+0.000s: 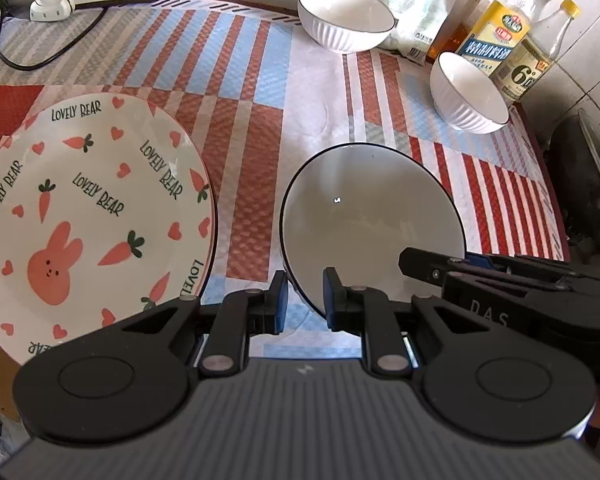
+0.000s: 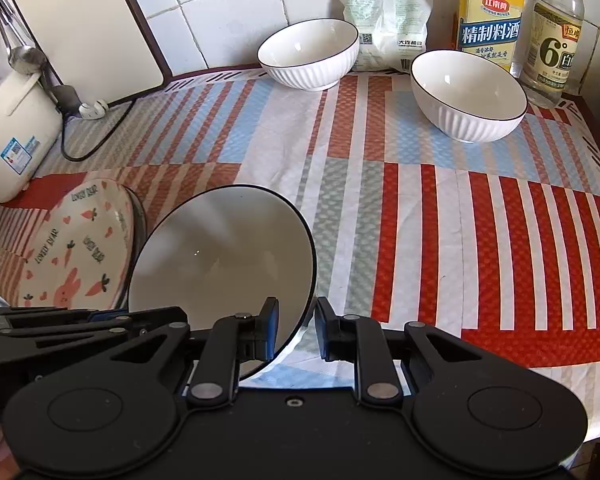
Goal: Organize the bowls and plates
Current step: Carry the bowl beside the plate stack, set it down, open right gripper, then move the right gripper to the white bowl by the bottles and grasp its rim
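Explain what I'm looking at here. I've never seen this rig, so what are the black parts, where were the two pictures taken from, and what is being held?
There is no robot. A person holds a hand-held two-finger tool in each hand, and each tool carries a wide-angle camera looking along its fingers. One picture is from the left tool, the other from the right tool. The black shapes at the bottom are the tools themselves.

On the striped tablecloth lie a rabbit-and-carrot plate and two white ribbed bowls. Bottles stand at the back.

A dark-rimmed bowl is tipped up, with its rim between the fingers of both tools, on opposite sides. I cannot tell whether they are clamped on it.
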`<action>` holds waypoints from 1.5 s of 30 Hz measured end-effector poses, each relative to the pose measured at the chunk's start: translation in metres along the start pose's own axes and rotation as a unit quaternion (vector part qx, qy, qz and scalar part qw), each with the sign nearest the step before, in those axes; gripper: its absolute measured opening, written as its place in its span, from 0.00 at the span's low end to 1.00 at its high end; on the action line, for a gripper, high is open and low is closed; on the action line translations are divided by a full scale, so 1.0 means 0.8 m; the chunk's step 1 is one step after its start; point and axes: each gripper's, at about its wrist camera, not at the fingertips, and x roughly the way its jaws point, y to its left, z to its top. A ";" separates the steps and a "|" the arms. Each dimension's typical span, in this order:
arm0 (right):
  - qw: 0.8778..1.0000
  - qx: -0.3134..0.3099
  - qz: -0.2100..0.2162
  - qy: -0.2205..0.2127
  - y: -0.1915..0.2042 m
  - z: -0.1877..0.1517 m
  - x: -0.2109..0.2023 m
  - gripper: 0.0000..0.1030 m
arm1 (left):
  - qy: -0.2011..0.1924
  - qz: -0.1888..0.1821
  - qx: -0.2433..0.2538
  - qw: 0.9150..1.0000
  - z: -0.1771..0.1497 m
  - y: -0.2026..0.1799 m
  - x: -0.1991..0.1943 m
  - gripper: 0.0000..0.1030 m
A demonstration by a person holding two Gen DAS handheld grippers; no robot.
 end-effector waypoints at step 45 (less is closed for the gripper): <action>0.974 -0.137 -0.036 -0.176 -0.129 0.040 -0.140 0.66 | -0.042 -0.016 0.141 0.989 0.100 -0.134 -0.077 0.45</action>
